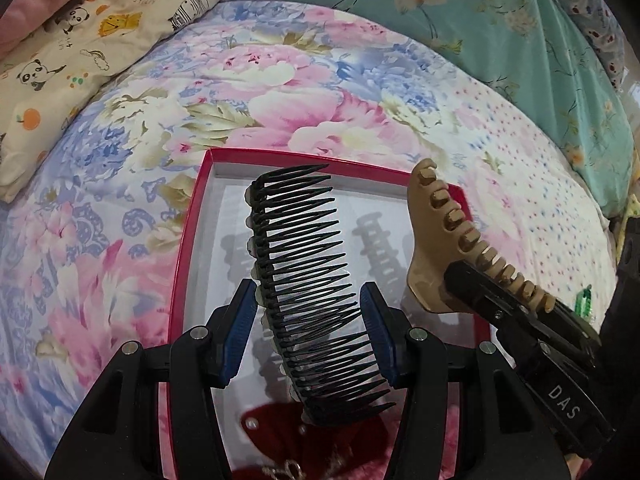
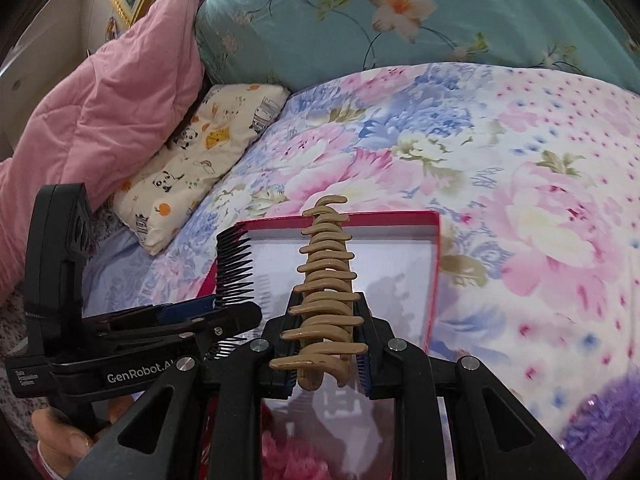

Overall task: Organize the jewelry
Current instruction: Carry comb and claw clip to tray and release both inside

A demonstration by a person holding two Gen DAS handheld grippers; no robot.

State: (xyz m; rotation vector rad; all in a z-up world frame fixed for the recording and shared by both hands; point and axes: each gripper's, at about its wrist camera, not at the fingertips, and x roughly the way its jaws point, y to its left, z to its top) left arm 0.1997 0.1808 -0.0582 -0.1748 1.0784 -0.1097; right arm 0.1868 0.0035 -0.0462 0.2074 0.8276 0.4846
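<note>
Left wrist view: left tool (image 1: 308, 332) is pinching the black comb (image 1: 304, 280) above the red box (image 1: 192, 216); right tool (image 2: 326, 344) is pinching the tan claw clip (image 2: 326, 288), both positioned for depositing inside.

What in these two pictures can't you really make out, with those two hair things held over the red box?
- Left wrist view: the red fabric item and gold chain at the bottom are cut off by the edge and hidden behind the black comb.
- Right wrist view: the near end of the red box is blurred and covered by the right gripper holding the tan hair claw.
- The left gripper blocks the box floor beneath it.
</note>
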